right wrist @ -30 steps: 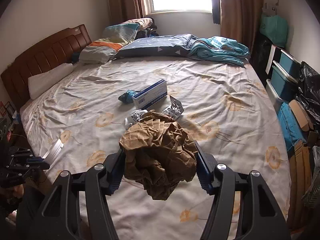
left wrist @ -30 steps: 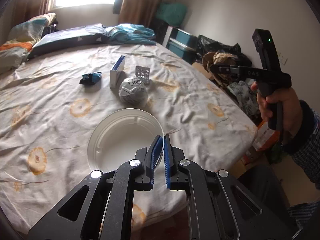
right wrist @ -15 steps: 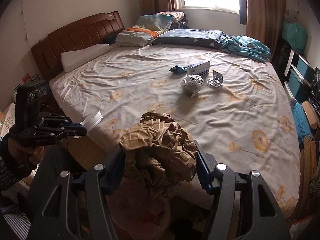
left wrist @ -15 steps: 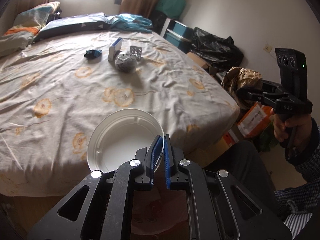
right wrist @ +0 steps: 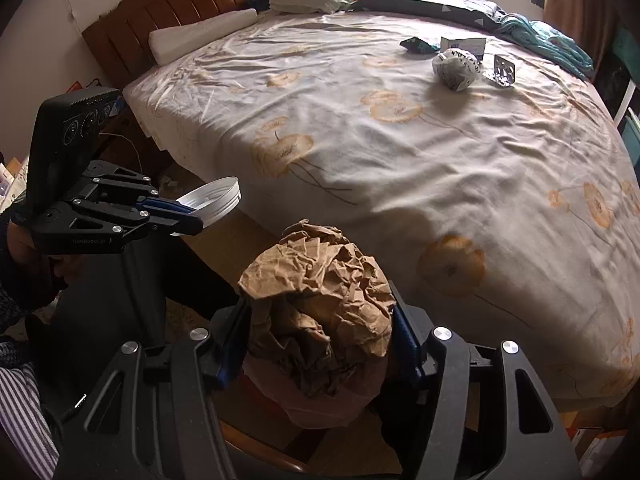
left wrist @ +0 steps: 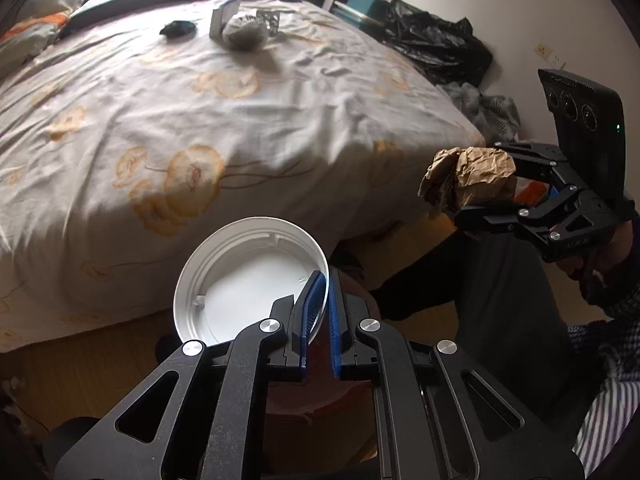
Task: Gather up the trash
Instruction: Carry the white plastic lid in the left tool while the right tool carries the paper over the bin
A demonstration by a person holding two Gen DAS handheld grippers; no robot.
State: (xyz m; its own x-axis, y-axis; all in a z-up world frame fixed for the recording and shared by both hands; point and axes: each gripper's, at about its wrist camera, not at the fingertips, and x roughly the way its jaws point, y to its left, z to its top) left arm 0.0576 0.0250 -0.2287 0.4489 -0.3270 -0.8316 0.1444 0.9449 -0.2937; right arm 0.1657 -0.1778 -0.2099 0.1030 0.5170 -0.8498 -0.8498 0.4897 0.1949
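Our left tool (left wrist: 320, 312) is clamped on the rim of a white plastic lid (left wrist: 248, 280), held off the foot edge of the bed (left wrist: 280, 100); our right tool (right wrist: 320, 344) is clamped on a crumpled brown paper wad (right wrist: 320, 300), its blue pads (right wrist: 404, 332) pressing either side; below the wad we see a pinkish bag (right wrist: 320, 404), though its outline is partly hidden; on the bed, well apart from both tools, lie a crumpled printed paper ball (right wrist: 456, 68), a small box (right wrist: 464, 45), a dark wrapper (right wrist: 416, 45) and a blister pack (right wrist: 502, 71).
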